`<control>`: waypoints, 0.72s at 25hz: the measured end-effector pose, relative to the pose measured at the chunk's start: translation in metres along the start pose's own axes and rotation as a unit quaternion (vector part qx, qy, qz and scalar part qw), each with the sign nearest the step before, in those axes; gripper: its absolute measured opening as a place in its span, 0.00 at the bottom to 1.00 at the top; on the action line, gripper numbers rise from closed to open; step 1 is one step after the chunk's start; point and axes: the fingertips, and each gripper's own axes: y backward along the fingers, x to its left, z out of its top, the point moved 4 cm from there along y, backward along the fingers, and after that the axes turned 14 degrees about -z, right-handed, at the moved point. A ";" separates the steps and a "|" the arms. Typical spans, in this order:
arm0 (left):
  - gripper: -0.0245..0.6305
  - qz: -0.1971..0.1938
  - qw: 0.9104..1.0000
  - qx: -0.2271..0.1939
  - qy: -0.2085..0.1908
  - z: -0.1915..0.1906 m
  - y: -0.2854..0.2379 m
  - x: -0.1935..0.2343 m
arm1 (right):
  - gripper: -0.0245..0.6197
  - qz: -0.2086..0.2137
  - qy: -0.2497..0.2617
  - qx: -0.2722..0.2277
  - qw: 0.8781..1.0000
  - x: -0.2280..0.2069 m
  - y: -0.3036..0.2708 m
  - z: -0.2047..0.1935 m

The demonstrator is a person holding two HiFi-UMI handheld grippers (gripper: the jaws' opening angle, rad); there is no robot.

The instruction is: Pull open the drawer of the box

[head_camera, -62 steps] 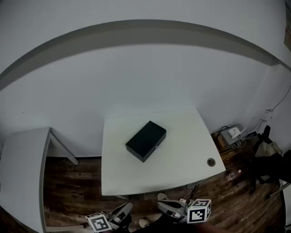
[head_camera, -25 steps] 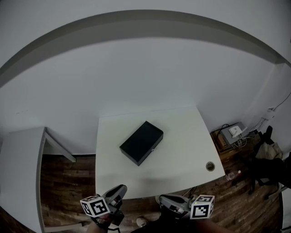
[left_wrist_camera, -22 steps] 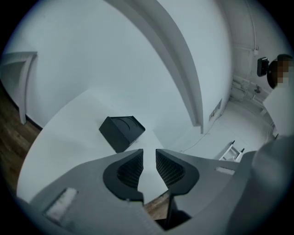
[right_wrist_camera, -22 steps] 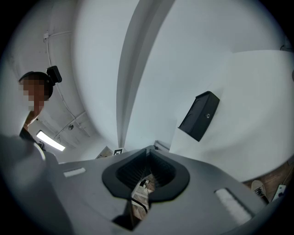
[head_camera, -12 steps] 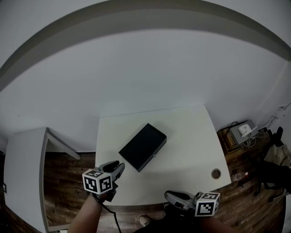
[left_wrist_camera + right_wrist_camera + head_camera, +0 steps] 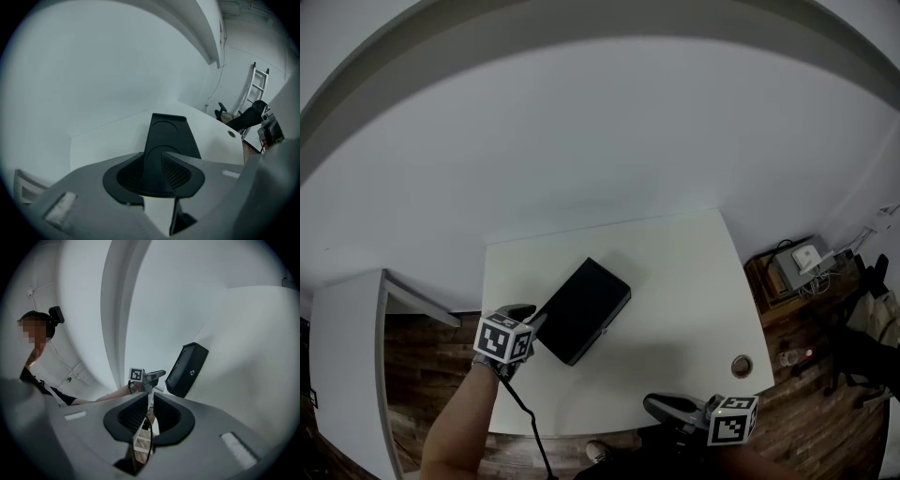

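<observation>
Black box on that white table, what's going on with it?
A person holds tongs in each hand. The left tongs, jaws just opening, reach over one end of the black box on the table; the box sits between them, apparently ungripped. The right tongs wait empty by the table's front edge. The drawer looks closed.

text: none readable | brands, numbers: none | marker cube (image 6: 502,338): square code only, no lettering
</observation>
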 end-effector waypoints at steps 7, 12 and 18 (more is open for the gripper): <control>0.22 -0.021 0.997 0.075 0.001 0.001 -0.034 0.017 | 0.10 -0.003 -0.013 -0.003 1.000 -0.018 -0.002 0.020; 0.22 -0.033 0.993 0.115 0.001 -0.002 -0.045 0.021 | 0.10 0.002 -0.018 0.002 1.000 -0.023 -0.009 0.025; 0.19 -0.062 0.990 0.124 0.034 -0.003 -0.047 0.022 | 0.10 0.005 -0.020 0.010 1.000 -0.027 -0.017 0.027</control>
